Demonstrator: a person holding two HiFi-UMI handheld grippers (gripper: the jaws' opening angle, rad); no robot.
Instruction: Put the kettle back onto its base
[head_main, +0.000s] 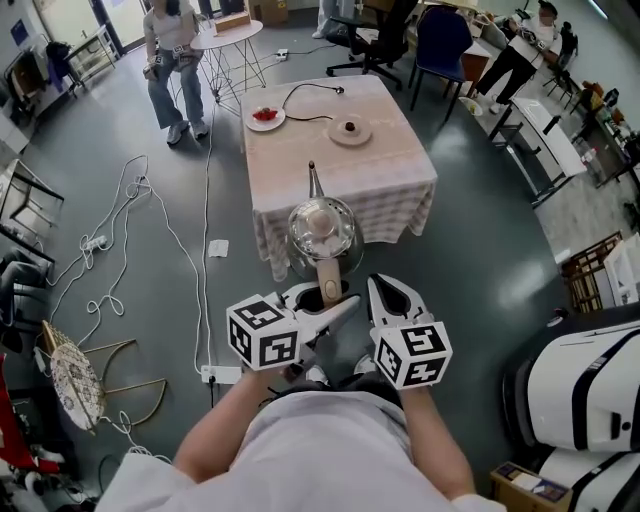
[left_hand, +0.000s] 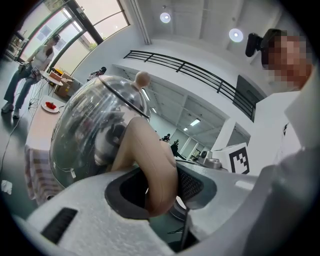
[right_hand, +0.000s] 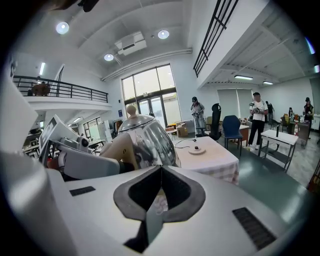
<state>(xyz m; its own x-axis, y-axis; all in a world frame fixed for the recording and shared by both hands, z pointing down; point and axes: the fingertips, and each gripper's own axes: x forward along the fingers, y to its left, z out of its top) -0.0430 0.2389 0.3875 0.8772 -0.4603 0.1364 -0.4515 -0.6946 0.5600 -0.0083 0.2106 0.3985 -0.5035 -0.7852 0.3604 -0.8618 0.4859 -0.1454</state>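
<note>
Left gripper (head_main: 322, 298) pinches the glass kettle (head_main: 322, 232) by its handle (left_hand: 152, 165), aloft short of the table (head_main: 390, 190); right gripper (right_hand: 160, 172) jaws pressed together, empty. Best kept upright, then lowered squarely onto the round base (head_main: 350, 130).

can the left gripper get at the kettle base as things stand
Probably not yet: the left gripper, holding the kettle, is short of the table; the kettle base sits near its far side.

My left gripper (head_main: 322, 300) of white moulded plastic, my right gripper (head_main: 385, 292) the same, dark grey textured pads (left_hand: 192, 182) lining the jaws, black ribbed slots (right_hand: 252, 227) on the shells, a white marker cube (head_main: 263, 332) with black squares on each, my pale short-sleeved shirt (head_main: 320, 450)
</note>
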